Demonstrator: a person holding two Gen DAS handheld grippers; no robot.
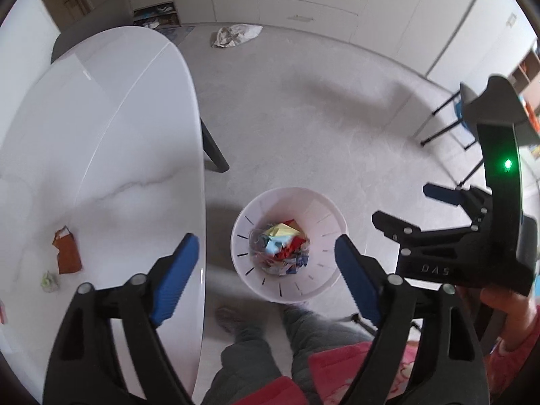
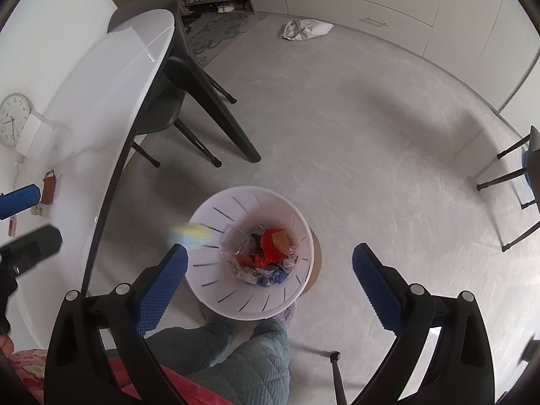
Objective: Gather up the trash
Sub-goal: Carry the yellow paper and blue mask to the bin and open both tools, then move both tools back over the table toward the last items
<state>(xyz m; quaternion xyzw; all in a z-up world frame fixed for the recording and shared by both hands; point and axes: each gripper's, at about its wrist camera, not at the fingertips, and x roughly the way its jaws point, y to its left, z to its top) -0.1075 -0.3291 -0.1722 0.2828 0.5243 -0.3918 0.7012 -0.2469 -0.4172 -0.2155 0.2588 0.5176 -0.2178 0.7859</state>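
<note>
A white slotted trash bin [image 1: 324,209] stands on the floor beside the table; it also shows in the right wrist view [image 2: 236,202]. It holds crumpled paper, wrappers [image 1: 283,246] and a clear plastic cup [image 2: 238,239]. A blurred yellow-blue scrap [image 2: 192,231] is in the air over the bin's left rim. My left gripper [image 1: 266,263] is open and empty above the bin. My right gripper [image 2: 270,263] is open and empty above the bin; it shows at the right of the left wrist view [image 1: 401,206]. A brown wrapper [image 1: 67,251] and a small pale green crumple [image 1: 50,280] lie on the white table [image 1: 101,135].
The person's legs and slippers [image 2: 249,347] stand just behind the bin. Dark table legs [image 2: 216,111] and a grey chair [image 2: 162,108] are left of the bin. A stool [image 1: 449,118] stands at right. A white bag [image 1: 236,33] lies on the far floor by the cabinets.
</note>
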